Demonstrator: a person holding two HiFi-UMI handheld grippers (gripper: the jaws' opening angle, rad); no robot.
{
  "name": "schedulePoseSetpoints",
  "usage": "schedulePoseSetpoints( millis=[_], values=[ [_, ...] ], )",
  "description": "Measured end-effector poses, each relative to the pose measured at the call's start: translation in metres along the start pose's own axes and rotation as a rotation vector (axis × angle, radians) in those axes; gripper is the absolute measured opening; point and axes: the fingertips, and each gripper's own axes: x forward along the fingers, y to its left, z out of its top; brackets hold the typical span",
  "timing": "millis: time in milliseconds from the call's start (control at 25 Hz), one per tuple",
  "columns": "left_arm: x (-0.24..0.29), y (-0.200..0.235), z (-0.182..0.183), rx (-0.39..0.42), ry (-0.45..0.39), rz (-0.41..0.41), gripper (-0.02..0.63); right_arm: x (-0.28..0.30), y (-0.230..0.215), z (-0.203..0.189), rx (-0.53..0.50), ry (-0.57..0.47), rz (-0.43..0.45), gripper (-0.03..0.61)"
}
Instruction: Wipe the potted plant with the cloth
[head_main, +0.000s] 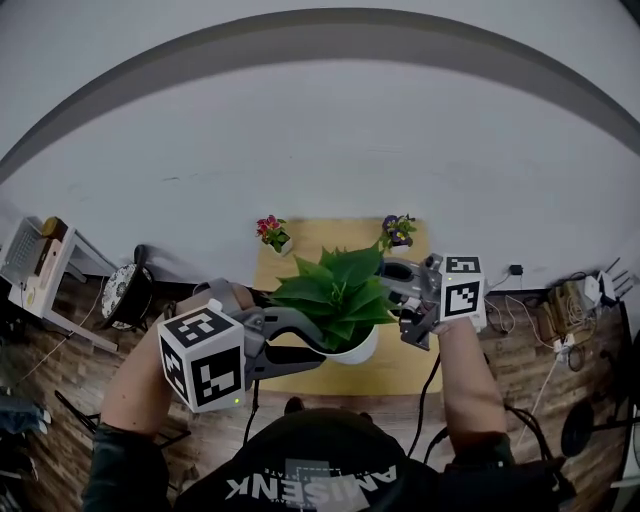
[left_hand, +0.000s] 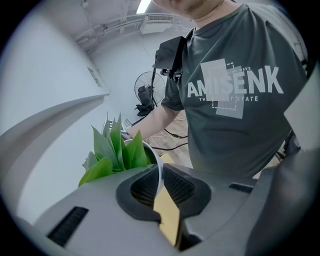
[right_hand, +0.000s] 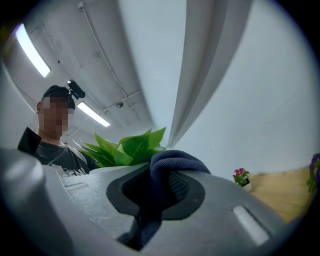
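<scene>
Potted plant (head_main: 340, 295) on the worktop (head_main: 405, 372)
Left tool (head_main: 322, 350) grips the pot (head_main: 358, 350), seemingly its rim; right tool (head_main: 395, 285) pinches the dark cloth (right_hand: 172, 162) by the leaves (right_hand: 131, 147).

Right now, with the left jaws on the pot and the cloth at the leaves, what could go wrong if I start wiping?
1. The left gripper pinches only the thin rim of the white pot; a hard wipe could tilt it or slip it free.
2. Only a small fold of cloth sticks out of the right gripper, so bare jaws might scrape the leaves.
3. Swinging back could knock the small flower pot behind.
</scene>
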Motion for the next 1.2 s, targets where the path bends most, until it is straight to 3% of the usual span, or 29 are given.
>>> schedulePoseSetpoints(
  millis=[320, 880, 1040, 1200],
  values=[
    [0.001, 0.003, 0.002, -0.036, 0.020, 0.029, 0.029, -0.005, -0.009, -0.036, 0.122, 0.054, 0.070, 0.046],
    [0.011, 0.005, -0.010, -0.135, 0.067, 0.053, 0.032, -0.049, -0.011, -0.109, 0.202, 0.052, -0.066, 0.046],
    [0.013, 0.027, -0.029, -0.223, 0.095, 0.109, 0.031, -0.063, -0.009, -0.117, 0.195, 0.034, -0.122, 0.046],
    [0.016, 0.049, -0.046, -0.328, 0.107, 0.151, 0.032, -0.069, 0.000, -0.106, 0.126, -0.001, -0.191, 0.046]
  ],
)
